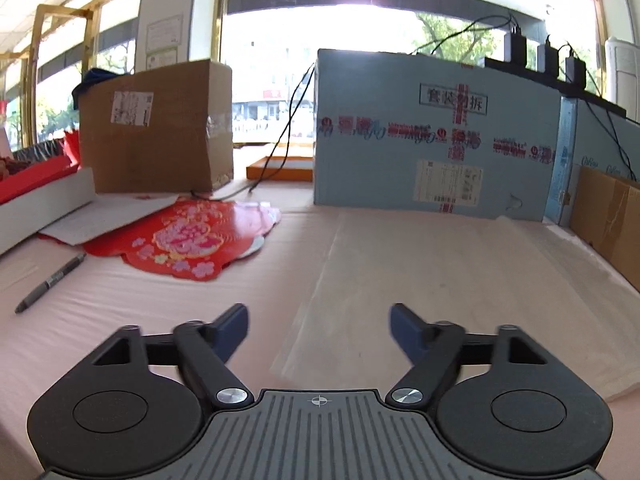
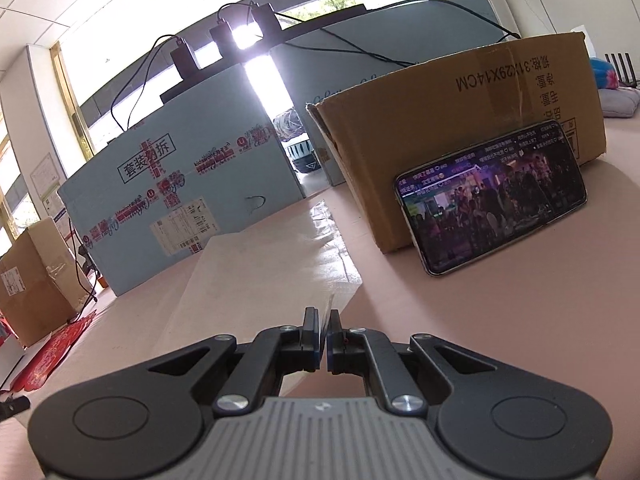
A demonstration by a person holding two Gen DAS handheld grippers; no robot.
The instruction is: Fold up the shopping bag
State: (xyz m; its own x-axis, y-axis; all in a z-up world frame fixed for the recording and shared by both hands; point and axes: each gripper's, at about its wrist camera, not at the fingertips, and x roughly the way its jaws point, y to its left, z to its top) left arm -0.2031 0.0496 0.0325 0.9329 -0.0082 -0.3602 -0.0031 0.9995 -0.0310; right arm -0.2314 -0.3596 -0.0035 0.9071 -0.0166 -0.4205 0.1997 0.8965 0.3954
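- Bright windows wash out the far side of the room, and my work surface is a pink tabletop [image 1: 120,292] hemmed in by a big pale-blue carton [image 1: 432,132] and brown cardboard boxes.
- From the left wrist view, the shopping bag [image 1: 400,280], a clear, thin plastic one, lies flat on the table ahead and slightly right of my left gripper [image 1: 319,326].
- My left gripper has its fingers spread wide, with nothing between them; only bare bag and table show in the gap.
- My right gripper [image 2: 323,330] has its fingers pinched together on a thin corner of the bag [image 2: 276,264], which rises as a sliver of film between the pads.
- I judge a fold is under way, with one side held and the other free.
- Risk one: the film is slick and see-through, so the pinched corner could slip out if I pull too fast.
- Risk two: with the left side free, the bag could drag across the table instead of creasing.
- Risk three: a phone [image 2: 492,196] leans against the brown box [image 2: 452,128] just right of the bag; a wide sweep of my right hand could knock it over.
- A pen [image 1: 50,280] and a red paper decoration [image 1: 180,240] sit off left, well apart from the bag.
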